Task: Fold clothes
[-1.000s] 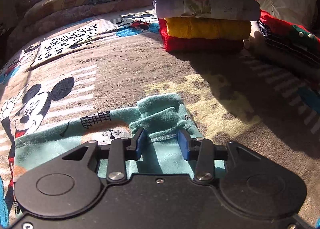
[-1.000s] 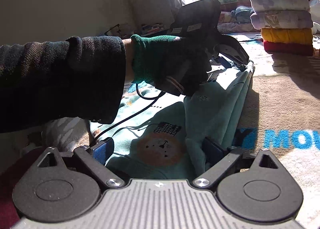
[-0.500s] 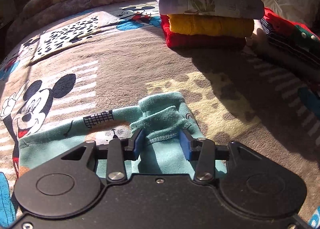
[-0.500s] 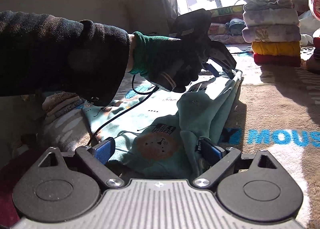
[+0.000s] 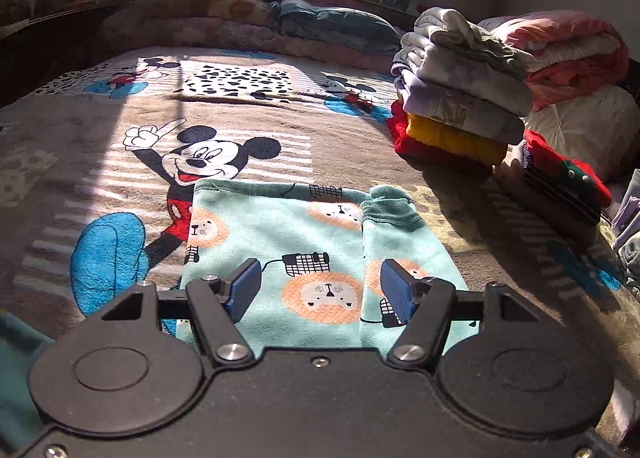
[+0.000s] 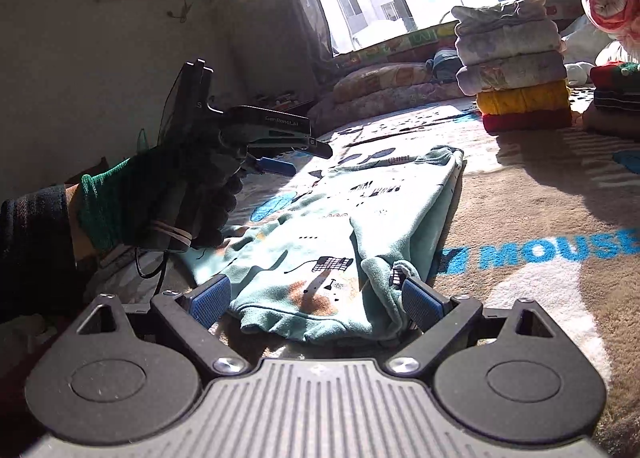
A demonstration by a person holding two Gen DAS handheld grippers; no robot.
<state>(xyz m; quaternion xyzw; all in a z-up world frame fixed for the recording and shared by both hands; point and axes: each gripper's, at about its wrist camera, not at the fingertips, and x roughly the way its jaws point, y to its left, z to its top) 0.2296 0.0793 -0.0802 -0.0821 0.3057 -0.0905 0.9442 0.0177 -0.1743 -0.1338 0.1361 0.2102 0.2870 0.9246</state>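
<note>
A teal sweatshirt with lion prints point(image 5: 304, 226) lies flat on the Mickey Mouse blanket point(image 5: 320, 130), one sleeve point(image 5: 400, 234) folded in along its right side. My left gripper point(image 5: 320, 286) hovers open above its near part, holding nothing. In the right wrist view the sweatshirt point(image 6: 340, 214) stretches away from me, and my right gripper point(image 6: 316, 300) stands open with the hem between its fingers. A bunched fold point(image 6: 394, 272) sits against the right pad. A gloved hand holds the left gripper point(image 6: 276, 167) raised above the sweatshirt's left side.
A tall stack of folded clothes point(image 5: 456, 114) point(image 6: 516, 70) stands at the far right of the bed. A lower red and striped stack point(image 5: 560, 182) point(image 6: 616, 90) sits beside it, with a pink quilt point(image 5: 560, 54) behind. Bare blanket point(image 6: 540, 198) spreads to the sweatshirt's right.
My left gripper has opened wider, left the sleeve cuff and risen back from it. The sweatshirt now lies flatter. The right gripper stays open at the hem.
</note>
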